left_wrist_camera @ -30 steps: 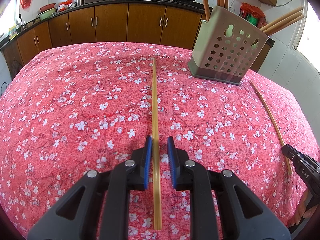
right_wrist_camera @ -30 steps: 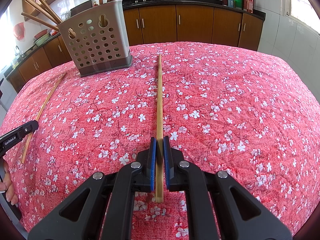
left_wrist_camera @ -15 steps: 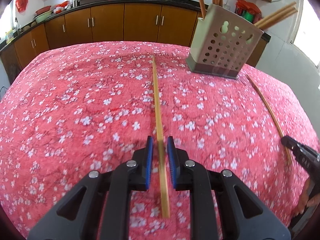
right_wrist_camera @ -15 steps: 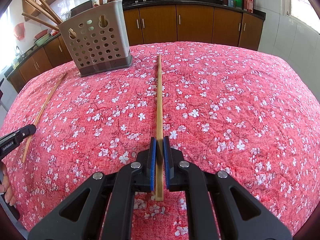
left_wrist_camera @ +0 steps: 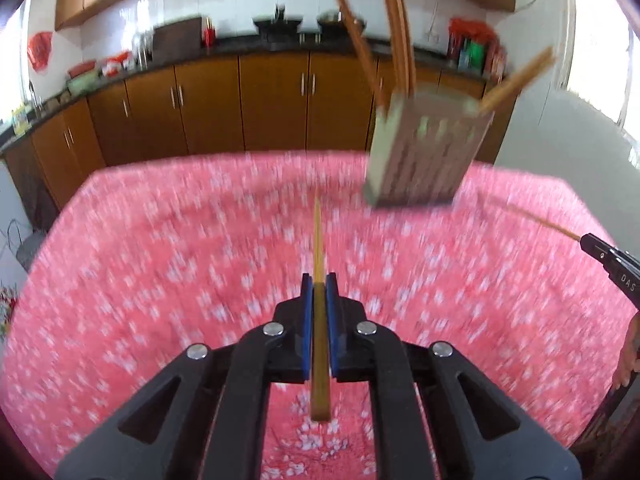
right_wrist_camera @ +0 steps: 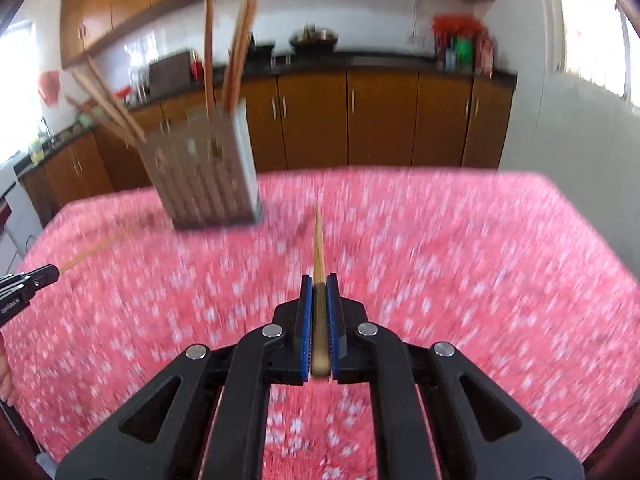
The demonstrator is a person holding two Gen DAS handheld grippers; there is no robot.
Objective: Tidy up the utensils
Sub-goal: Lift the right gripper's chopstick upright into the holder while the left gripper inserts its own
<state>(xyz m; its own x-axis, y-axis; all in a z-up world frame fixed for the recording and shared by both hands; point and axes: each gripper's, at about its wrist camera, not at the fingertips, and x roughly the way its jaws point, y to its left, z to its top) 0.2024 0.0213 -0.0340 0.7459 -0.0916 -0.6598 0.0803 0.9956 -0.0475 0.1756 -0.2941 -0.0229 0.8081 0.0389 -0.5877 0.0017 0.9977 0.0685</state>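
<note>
- Left wrist view shows the left hand-held gripper (left_wrist_camera: 319,292) pinching a bamboo chopstick (left_wrist_camera: 318,236) between its blue pads; its jaws have just been closing onto the stick, which runs straight ahead with its butt end poking out behind the pads.
- Right wrist view shows the right hand-held gripper (right_wrist_camera: 319,292) pressed together on a second chopstick (right_wrist_camera: 318,244), which also points straight ahead.
- Both sticks appear clear of the red floral tabletop (left_wrist_camera: 160,280), though heavy blur makes the gap hard to judge.
- The perforated utensil holder (left_wrist_camera: 420,148) stands ahead and to the right of the left hand-held gripper, and ahead and to the left of the right one (right_wrist_camera: 204,168), already bristling with chopsticks that lean outward.
- Risk: each stick is gripped near its back end, so the long front part could pivot or slide between the pads during a fast swing.
- Risk: both hand-held grippers would head for the same holder from opposite sides, so the sticks or jaws could collide if they arrive together.
- Risk: the leaning chopsticks crowd the opening; a tip coming in low could hit the wall and tip the holder.
- Open room: the cloth ahead of both hand-held grippers looks bare, and the space above the holder is free apart from those protruding sticks.
- Edges: the tabletop's far edge lies just beyond the holder.
</note>
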